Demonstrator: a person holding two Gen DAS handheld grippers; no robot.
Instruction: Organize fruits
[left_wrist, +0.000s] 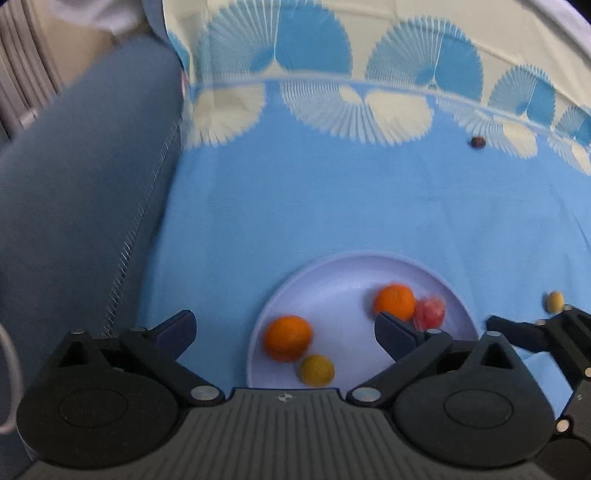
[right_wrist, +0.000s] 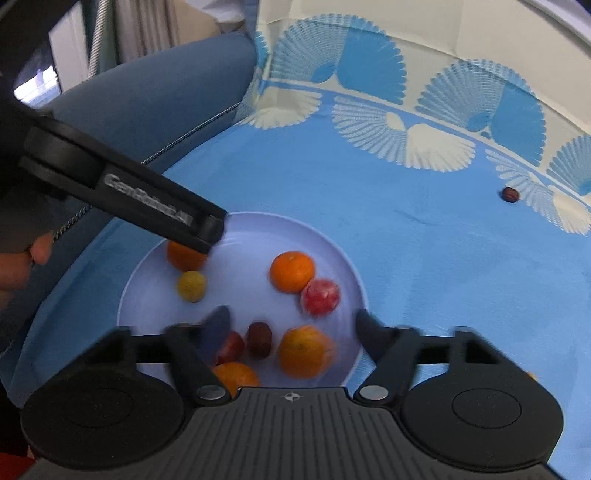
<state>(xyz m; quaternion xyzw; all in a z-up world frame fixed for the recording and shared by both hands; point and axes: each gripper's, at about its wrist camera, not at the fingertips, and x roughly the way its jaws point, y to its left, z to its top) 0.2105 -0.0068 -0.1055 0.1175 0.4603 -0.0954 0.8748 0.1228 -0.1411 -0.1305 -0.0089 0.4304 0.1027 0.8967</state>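
Judging by the plate (right_wrist: 332, 236), most fruit is gathered: oranges (right_wrist: 291, 271) and more lie on it. A dark fruit (right_wrist: 510, 194) sits well beyond it. Both grippers (left_wrist: 284, 332) (right_wrist: 290, 328) hover over it, jaws wide, empty.

I'm working in a home living room.
A blue sofa (left_wrist: 85, 177) sits beside my surface, draped in a fan-patterned tablecloth (left_wrist: 332, 192), curtains (right_wrist: 147, 33) behind.

Blurred "GenRobot.AI" txt on left hand-held gripper (right_wrist: 212, 230) arm.
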